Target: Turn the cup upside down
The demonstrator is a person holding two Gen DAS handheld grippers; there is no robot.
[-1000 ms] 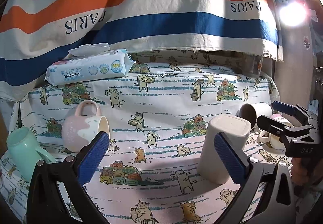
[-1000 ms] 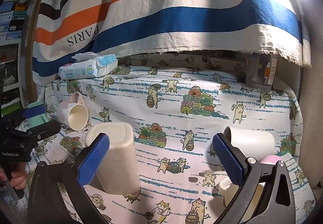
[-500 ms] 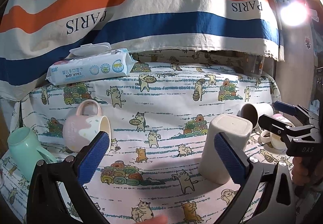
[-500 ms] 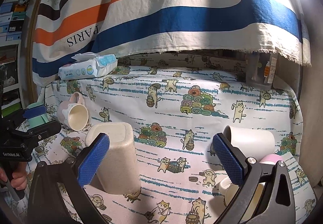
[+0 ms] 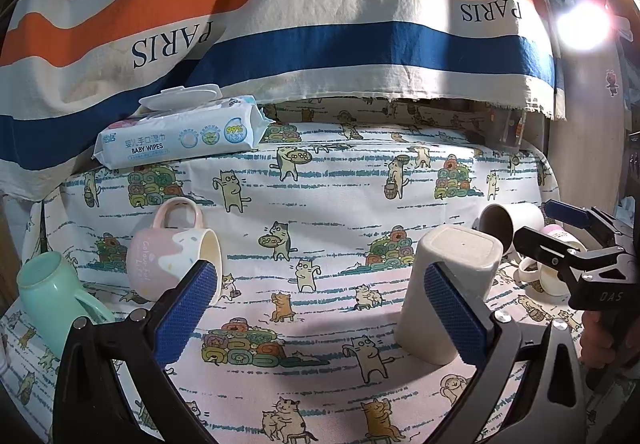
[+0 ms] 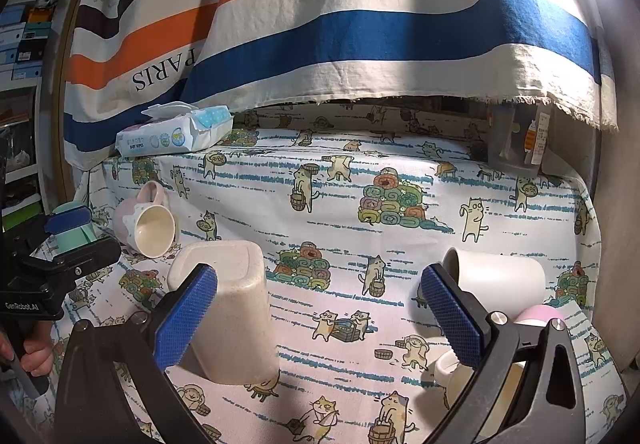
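Note:
A beige square cup (image 5: 448, 292) stands upside down on the cat-print cloth; it also shows in the right wrist view (image 6: 230, 316). My left gripper (image 5: 320, 308) is open and empty, with the cup just behind its right finger. My right gripper (image 6: 320, 316) is open and empty, with the cup behind its left finger. A pink mug (image 5: 172, 264) lies on its side at the left, mouth toward the right. A white cup (image 6: 500, 276) lies on its side behind the right gripper's right finger. A mint green mug (image 5: 52, 296) sits at the far left.
A pack of baby wipes (image 5: 180, 135) lies at the back left under a striped hanging cloth (image 5: 320, 23). A cream mug and a pink-topped item (image 6: 536, 316) sit at the near right. A grey container (image 6: 516, 139) stands at the back right.
The left wrist view has shifted slightly, so the scene sits a little further right. The cups have not moved and both grippers stay open.

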